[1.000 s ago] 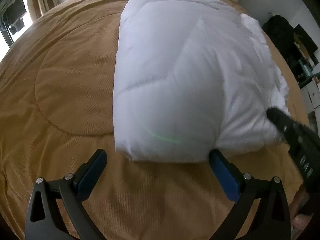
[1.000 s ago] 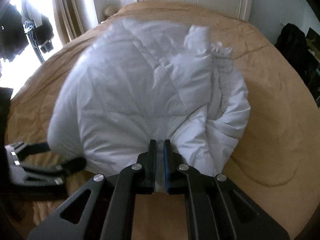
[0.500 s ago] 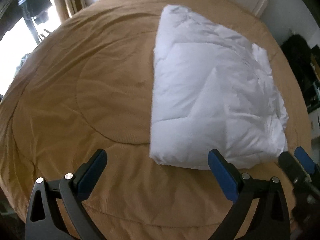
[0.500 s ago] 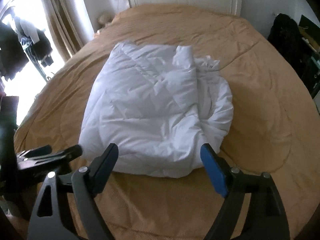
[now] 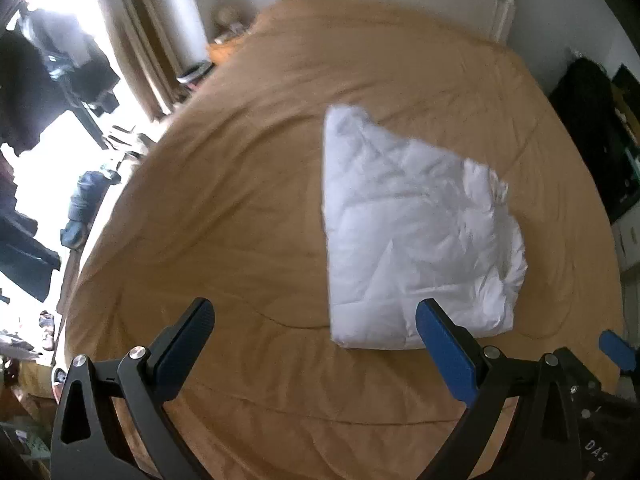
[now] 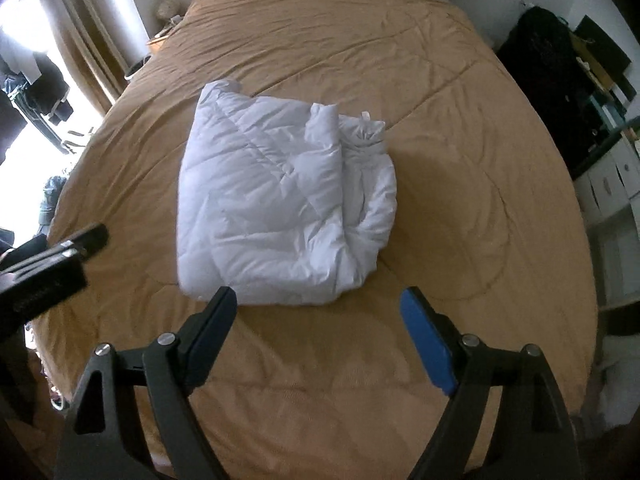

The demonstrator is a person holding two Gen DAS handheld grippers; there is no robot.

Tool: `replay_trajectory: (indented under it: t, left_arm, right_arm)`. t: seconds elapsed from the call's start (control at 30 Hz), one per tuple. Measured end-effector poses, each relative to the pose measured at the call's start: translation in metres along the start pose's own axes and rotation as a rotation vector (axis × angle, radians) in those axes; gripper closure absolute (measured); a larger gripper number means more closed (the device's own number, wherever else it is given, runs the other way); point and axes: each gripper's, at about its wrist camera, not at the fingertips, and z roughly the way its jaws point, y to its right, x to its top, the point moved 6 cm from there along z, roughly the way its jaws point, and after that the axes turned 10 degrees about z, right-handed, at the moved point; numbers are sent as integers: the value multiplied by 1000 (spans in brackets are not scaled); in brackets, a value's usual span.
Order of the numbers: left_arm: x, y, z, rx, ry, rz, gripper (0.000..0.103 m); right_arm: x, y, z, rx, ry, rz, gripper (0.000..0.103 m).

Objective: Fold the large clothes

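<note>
White quilted jacket [image 6: 280, 204] folded into a thick bundle, lying mid-bed on the tan bedspread [image 6: 460, 184], looser crumpled layers along its right edge. Window with curtains [image 5: 136, 44] at far left. Left gripper [image 5: 316, 336] spread wide, empty, above bedspread short of the bundle's near-left corner. Right gripper [image 6: 320, 320] also wide, empty, just short of the bundle's near edge. Dark bags [image 6: 548, 76] right of the bed.
</note>
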Motion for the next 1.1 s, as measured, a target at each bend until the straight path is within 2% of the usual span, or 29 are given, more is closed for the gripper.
replay_trajectory:
  t: [0.07, 0.13, 0.17, 0.23, 0.3, 0.37, 0.47, 0.67, 0.9, 1.1]
  left_arm:
    - [-5, -6, -19, -14, -10, -22, 2]
    - [-10, -8, -32, -78, -34, -34, 2]
    - [-12, -8, -37, -88, -38, -27, 2]
    - [-15, -7, -54, -58, -4, -9, 2]
    - [-14, -3, -64, -54, 40, 2, 1]
    - [-14, 5, -63, -116, 41, -2, 1]
    - [-16, 11, -46, -167, -14, -16, 1]
    - [-18, 9, -23, -84, -51, -22, 1]
    - [-24, 26, -11, -74, -79, 45, 1]
    - [-23, 23, -9, -60, -82, 25, 1]
  right_arm:
    - [-1, -2, -17, 2, -2, -1, 17]
    - [-5, -2, -29, 13, 1, 14, 14]
    - [-10, -1, -35, 36, -12, 30, 14]
    - [-17, -5, -43, 90, -30, 28, 14]
    - [-20, -7, -48, 114, 5, 23, 14]
    - [-25, -9, -48, 72, 28, 2, 13]
    - [-25, -14, -48, 68, 29, -5, 13]
    - [-7, -13, -52, 2, 97, -23, 12]
    - [-2, -6, -32, 0, 38, -8, 11]
    - [2, 0, -26, -10, 20, 15, 11]
